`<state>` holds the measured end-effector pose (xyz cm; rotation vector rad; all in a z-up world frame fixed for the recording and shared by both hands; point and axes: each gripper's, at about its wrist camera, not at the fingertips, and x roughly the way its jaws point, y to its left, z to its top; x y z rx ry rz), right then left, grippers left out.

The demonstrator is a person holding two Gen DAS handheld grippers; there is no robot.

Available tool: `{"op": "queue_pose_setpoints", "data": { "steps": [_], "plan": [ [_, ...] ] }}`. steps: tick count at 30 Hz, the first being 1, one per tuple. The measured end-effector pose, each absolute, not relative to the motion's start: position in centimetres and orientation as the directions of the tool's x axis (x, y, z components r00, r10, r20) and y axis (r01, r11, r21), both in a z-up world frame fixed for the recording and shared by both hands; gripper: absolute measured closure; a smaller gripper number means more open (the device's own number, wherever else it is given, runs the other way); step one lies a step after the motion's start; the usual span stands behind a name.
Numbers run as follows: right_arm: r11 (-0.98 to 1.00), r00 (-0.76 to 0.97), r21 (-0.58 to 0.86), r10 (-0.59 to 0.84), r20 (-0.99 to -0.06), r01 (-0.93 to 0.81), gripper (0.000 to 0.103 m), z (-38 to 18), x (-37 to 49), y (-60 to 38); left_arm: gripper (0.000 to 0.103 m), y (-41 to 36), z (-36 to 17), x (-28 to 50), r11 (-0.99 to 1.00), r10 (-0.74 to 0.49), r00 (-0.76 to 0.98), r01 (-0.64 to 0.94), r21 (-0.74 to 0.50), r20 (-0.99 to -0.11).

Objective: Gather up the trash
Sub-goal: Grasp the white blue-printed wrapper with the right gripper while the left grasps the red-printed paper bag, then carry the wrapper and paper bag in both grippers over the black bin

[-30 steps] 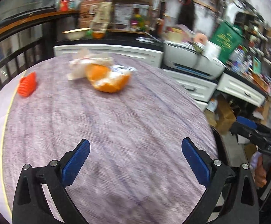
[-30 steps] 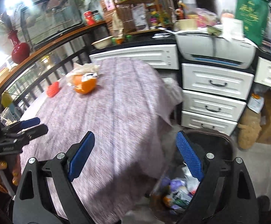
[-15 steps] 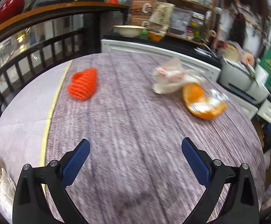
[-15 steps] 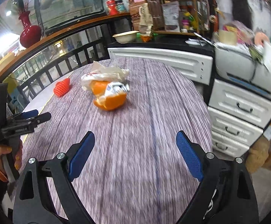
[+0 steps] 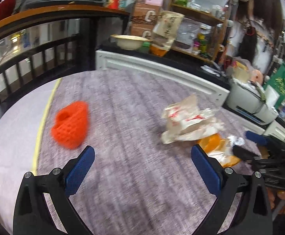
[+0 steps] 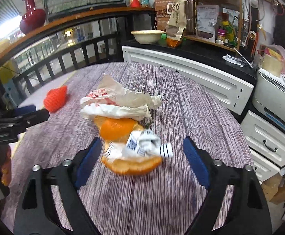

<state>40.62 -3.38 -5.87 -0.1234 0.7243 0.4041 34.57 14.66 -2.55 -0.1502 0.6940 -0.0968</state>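
An orange foam fruit net point(image 5: 71, 124) lies on the purple table ahead-left of my open left gripper point(image 5: 142, 158); it shows small in the right wrist view point(image 6: 55, 98). A crumpled white paper wrapper with red print point(image 6: 119, 102) lies against an orange peel point(image 6: 121, 137) topped by a crumpled blue-and-white wrapper point(image 6: 148, 145). My open right gripper point(image 6: 141, 152) is low over the table with the peel between its fingers. In the left wrist view the paper wrapper point(image 5: 189, 123) and peel point(image 5: 219, 146) lie right of the left gripper, with the right gripper point(image 5: 260, 146) behind them.
The purple woven tablecloth point(image 6: 191, 107) covers the round table. A white cabinet point(image 6: 181, 72) with a cream bowl point(image 6: 146, 36) stands behind it. A printer point(image 6: 275, 98) and white drawers point(image 6: 268, 139) are at the right. A black railing point(image 5: 30, 62) runs along the left.
Both grippers have moved forward over the table toward the trash. The left view swung left onto the orange net; the right gripper came in close over the orange peel.
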Motion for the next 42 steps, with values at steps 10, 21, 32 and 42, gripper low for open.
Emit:
{"op": "queue_pose_setpoints", "data": {
  "steps": [10, 21, 32, 42],
  "plan": [
    [0.915, 0.648, 0.082, 0.340, -0.681, -0.394, 0.065, -7.3, 41.4, -4.4, 0.006, 9.8, -3.3, 37.9, 0.974, -0.214, 0.756, 0.215, -0.073, -0.619],
    [0.917, 0.707, 0.106, 0.366, -0.605, -0.384, 0.066, -4.4, 38.6, -7.2, 0.006, 9.1, -3.9, 39.5, 0.970, -0.220, 0.761, 0.234, -0.058, -0.610],
    [0.926, 0.708, 0.142, 0.361, -0.607, -0.351, 0.066, -4.6, 37.5, -10.3, 0.066, 7.7, -4.8, 41.7, 0.961, -0.252, 0.723, 0.263, -0.081, -0.644],
    [0.921, 0.711, 0.174, 0.381, -0.591, -0.349, 0.066, -4.5, 36.4, -11.5, 0.081, 9.2, -4.3, 39.4, 0.977, -0.212, 0.776, 0.178, -0.115, -0.594]
  ]
}}
